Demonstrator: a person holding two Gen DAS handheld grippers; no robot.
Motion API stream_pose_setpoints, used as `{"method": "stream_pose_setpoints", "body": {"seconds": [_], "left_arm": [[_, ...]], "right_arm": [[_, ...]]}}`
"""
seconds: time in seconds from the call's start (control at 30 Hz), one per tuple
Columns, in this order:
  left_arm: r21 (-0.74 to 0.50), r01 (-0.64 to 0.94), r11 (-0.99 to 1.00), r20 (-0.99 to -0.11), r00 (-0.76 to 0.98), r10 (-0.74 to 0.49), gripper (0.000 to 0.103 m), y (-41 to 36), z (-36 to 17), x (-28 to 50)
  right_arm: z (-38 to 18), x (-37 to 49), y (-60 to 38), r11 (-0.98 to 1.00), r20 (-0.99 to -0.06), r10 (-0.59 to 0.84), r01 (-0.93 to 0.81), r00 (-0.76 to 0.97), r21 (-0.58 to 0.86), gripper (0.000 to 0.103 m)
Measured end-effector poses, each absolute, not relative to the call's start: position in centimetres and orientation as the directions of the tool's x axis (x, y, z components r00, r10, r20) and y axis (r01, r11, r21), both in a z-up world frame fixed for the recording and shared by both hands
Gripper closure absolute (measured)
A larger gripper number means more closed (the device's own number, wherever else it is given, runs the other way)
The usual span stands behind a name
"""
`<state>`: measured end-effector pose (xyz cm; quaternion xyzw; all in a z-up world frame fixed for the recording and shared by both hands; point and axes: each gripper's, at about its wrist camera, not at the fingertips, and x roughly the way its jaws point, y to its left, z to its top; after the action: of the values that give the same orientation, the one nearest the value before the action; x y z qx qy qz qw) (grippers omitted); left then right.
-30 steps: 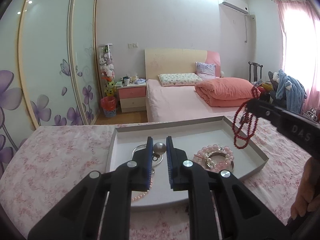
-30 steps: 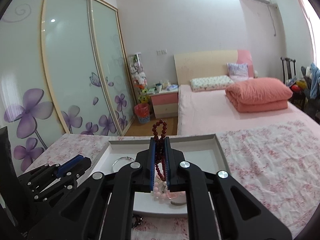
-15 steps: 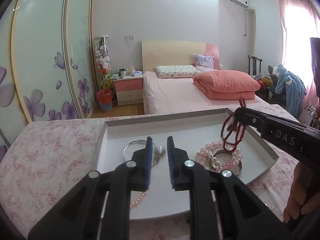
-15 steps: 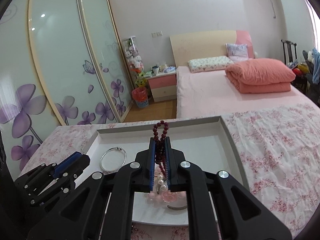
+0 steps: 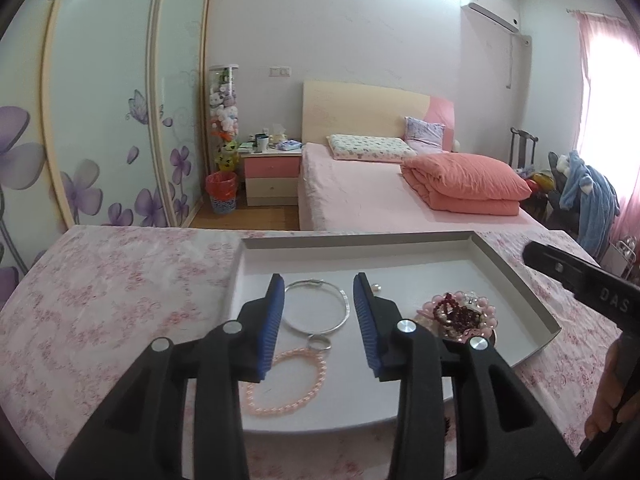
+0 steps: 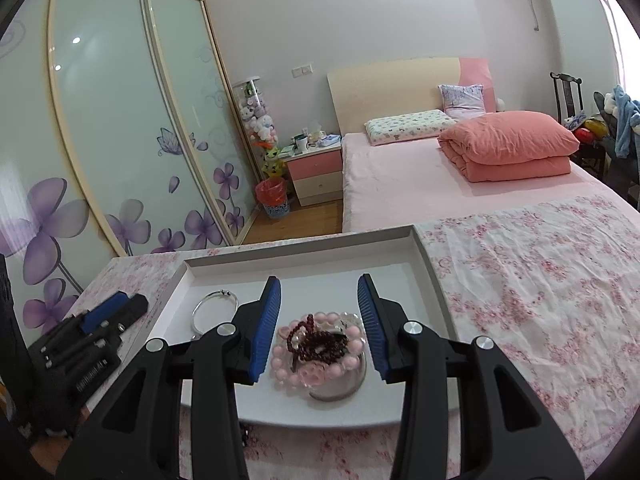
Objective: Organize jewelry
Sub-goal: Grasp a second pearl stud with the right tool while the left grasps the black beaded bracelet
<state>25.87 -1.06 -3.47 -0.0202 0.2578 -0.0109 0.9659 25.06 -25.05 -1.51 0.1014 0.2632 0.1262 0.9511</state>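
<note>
A shallow white tray [image 5: 516, 280] [image 6: 428, 264] lies on the floral cloth. In it a dark red bead string [image 6: 318, 338] [image 5: 456, 312] lies heaped on a pink bead bracelet [image 6: 352, 360] over a grey bangle. My right gripper [image 6: 319, 324] is open and empty, its blue pads either side of that heap, just above it. My left gripper [image 5: 318, 324] is open and empty over a silver bangle [image 5: 320, 306], a small ring [image 5: 319, 343] and a pale pink bead bracelet [image 5: 286, 382]. A small pearl [image 5: 375, 288] lies behind its right finger.
The tray sits on a table under a pink floral cloth [image 6: 540, 304]. Behind it are a pink bed [image 5: 380, 196], a nightstand [image 5: 272, 176] and sliding wardrobe doors [image 6: 120, 140]. The left gripper shows at the left of the right wrist view [image 6: 100, 320].
My right gripper lowered the red bead string onto the pink bracelet, opened and let it go. My left gripper opened too and drew back a little over the tray.
</note>
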Motion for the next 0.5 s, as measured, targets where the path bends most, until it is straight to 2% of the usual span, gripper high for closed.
{"method": "stream_pose_setpoints", "body": {"seconds": [0.1,0.23,0.5], "left_arm": [[-0.045,0.004,0.999,-0.5,0.865,-0.026,0.066,-0.5,-3.3,24.4],[-0.032,0.002,0.999,-0.522,0.853,-0.018,0.061,-0.3,-3.7,22.4],[-0.046,0.026,0.999,-0.602,0.797,-0.049,0.057,0.3,-5.8,19.3]], "right_arm": [[-1.5,24.1,-25.4,0.947,-0.48,0.297,-0.19,0.825,0.26,0.062],[-2.0,22.5,-25.9,0.946,-0.509,0.303,-0.191,0.806,0.26,0.062],[-5.1,19.6,-25.8,0.959,-0.655,0.282,-0.203,0.701,0.196,0.062]]}}
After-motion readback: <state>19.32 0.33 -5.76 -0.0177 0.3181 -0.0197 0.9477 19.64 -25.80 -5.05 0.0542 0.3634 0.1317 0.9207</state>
